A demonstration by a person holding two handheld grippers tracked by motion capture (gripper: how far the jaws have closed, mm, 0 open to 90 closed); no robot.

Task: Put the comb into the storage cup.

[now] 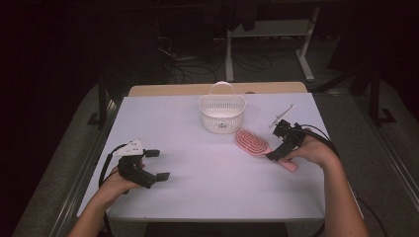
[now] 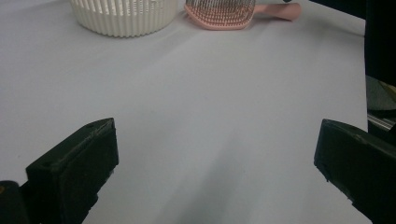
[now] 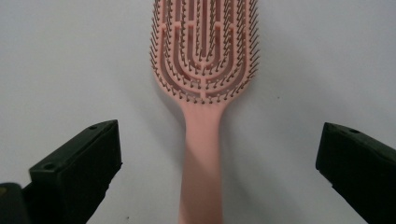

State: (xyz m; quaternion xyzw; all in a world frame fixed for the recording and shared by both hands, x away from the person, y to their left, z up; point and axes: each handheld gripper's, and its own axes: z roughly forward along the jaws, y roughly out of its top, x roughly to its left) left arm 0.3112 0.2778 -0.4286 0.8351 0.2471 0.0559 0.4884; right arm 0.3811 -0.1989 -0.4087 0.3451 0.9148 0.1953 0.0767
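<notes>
Right claw (image 1: pixel 275 157), held in the person's right hand (image 1: pixel 311 148), poised over the handle of the pink hairbrush (image 1: pixel 253 143). In the right gripper view its two black jaws stand wide apart, one at each lower corner, with the hairbrush (image 3: pixel 201 116) centred in the gap; neither jaw touches the handle, and the claw has hold of nothing. The brush lies flat on the white worktop (image 1: pixel 197 148), bristles up, its slotted oval head pointing away from the claw and its handle running back between the jaws. In the high view the handle's rounded end shows just below the right hand, and the brush head lies toward the middle of the worktop, close to a white slatted basket (image 1: pixel 222 112) but apart from it.

Left claw (image 1: pixel 159 164), held in the person's left hand (image 1: pixel 116 185) near the front left of the worktop, well apart from the brush. Its jaws are likewise spread wide and empty; in the left gripper view only bare worktop (image 2: pixel 210 116) lies between them. Farther off in that view, the basket (image 2: pixel 123 16) stands at the upper left and the hairbrush (image 2: pixel 224 11) lies just to its right.

The basket stands upright toward the far edge of the worktop, its hoop handle raised. A black cable trails from each gripper toward the person.
</notes>
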